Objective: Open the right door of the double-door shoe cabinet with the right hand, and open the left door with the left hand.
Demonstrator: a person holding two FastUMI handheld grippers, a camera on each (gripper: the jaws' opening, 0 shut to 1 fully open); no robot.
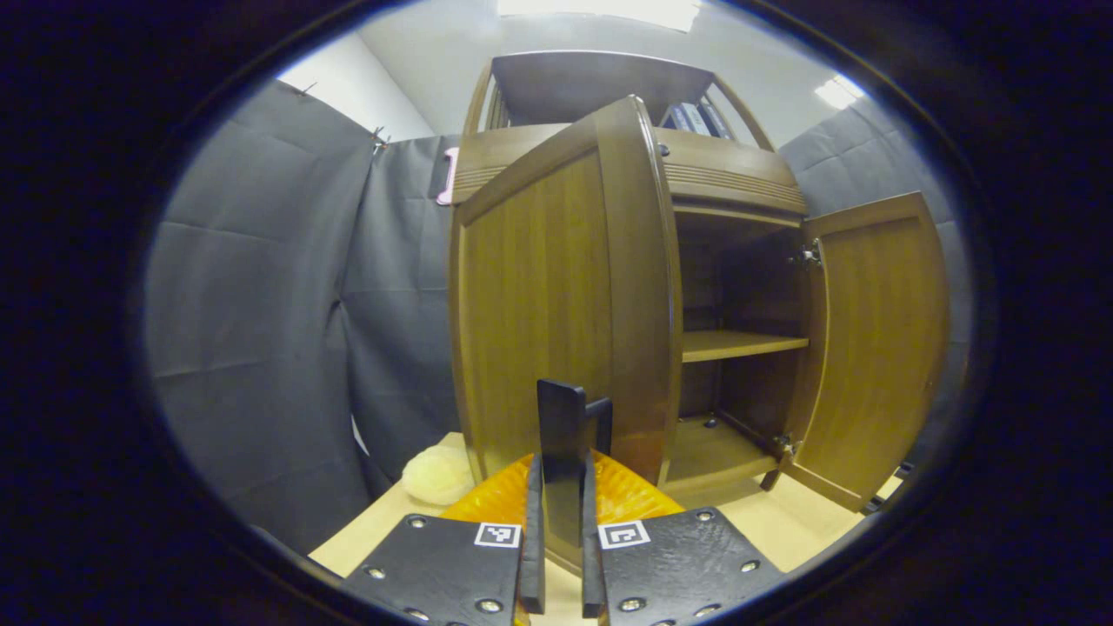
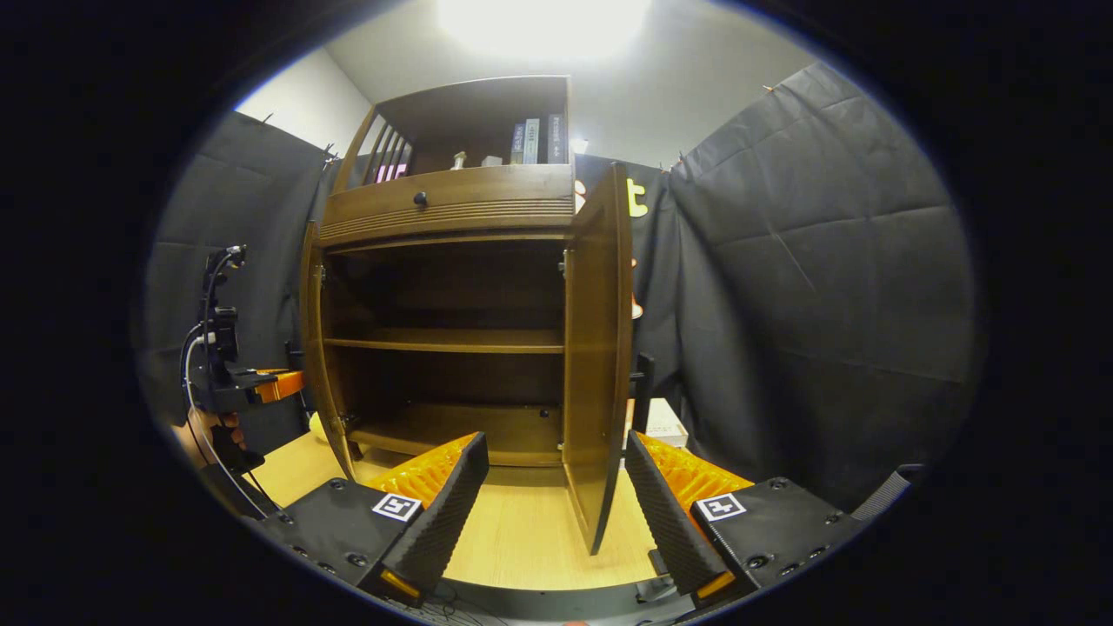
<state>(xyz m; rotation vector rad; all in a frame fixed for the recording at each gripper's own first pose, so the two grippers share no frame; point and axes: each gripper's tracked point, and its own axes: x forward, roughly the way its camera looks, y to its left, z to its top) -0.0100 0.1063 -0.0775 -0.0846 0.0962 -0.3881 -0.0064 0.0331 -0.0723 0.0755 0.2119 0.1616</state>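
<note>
Both views close, facing the shared cabinet [image 1: 609, 287].

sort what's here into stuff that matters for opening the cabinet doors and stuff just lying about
Belongs to the job:
shoe cabinet
left door, open
right door, open
left gripper, shut on the left door's handle
right gripper, open

Just lying about:
books on the top shelf
pale fluffy thing on the floor

One shoe cabinet [image 2: 452, 209], two open doors [image 2: 596, 348], three books [image 2: 532, 141], two tools [image 2: 556, 513]
</note>
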